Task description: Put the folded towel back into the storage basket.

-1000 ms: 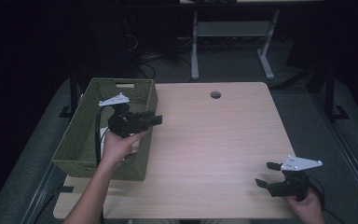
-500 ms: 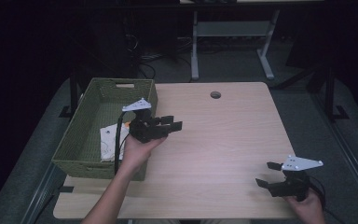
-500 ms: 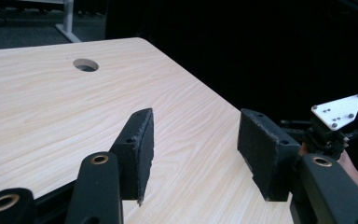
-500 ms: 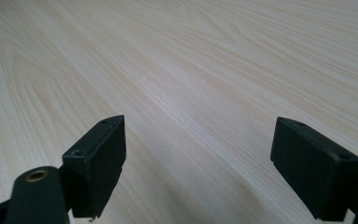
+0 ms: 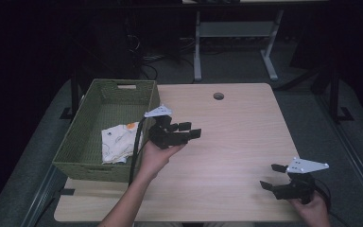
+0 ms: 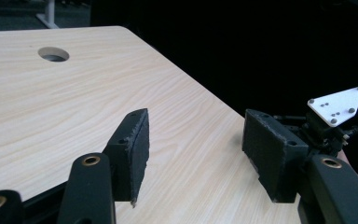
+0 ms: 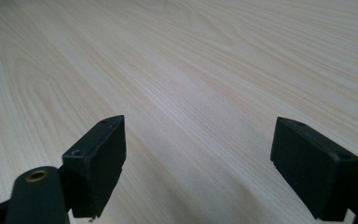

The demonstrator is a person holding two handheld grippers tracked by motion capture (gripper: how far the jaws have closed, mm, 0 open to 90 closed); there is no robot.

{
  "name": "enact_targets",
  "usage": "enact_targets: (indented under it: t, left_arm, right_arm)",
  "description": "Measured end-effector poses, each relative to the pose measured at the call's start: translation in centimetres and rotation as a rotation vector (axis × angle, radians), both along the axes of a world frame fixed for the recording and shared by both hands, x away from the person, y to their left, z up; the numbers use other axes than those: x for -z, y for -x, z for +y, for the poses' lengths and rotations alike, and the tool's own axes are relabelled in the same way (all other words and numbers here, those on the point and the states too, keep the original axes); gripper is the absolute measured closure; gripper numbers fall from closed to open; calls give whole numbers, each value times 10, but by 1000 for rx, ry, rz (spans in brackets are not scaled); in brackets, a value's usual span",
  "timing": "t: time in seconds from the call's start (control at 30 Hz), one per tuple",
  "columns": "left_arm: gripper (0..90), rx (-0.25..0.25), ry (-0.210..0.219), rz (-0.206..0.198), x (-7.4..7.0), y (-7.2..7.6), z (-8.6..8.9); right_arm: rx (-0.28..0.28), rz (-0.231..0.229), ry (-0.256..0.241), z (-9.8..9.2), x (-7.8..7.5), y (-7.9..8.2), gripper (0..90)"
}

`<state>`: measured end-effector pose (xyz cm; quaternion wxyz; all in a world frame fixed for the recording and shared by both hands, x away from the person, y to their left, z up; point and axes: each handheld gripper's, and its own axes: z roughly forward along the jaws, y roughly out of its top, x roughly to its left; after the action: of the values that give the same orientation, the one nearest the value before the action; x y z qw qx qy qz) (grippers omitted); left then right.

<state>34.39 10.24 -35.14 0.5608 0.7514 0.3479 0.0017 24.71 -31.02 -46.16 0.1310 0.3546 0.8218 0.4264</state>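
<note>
Cloth [image 5: 118,142] is seen lying in green basket [image 5: 82,142], left of frame, w/ nothing gripping it. Left gripper [image 5: 185,132] is held spread & empty over table [image 5: 246,123], center; right gripper [image 5: 273,176], lower right, is likewise spread, parked idle.

left claw [image 6: 193,154] gaping, empty | over table [image 6: 51,98] | right claw [image 6: 328,121] beyond

wooden table [image 5: 246,142], round cable hole [image 5: 218,96]
</note>
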Motion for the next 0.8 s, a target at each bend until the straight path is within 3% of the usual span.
enact_targets:
  t: [0.8]
  left_arm:
    - [382, 56, 18, 42, 29, 5, -45]
  right_arm:
    - [13, -5, -4, -4, -1, 3, 177]
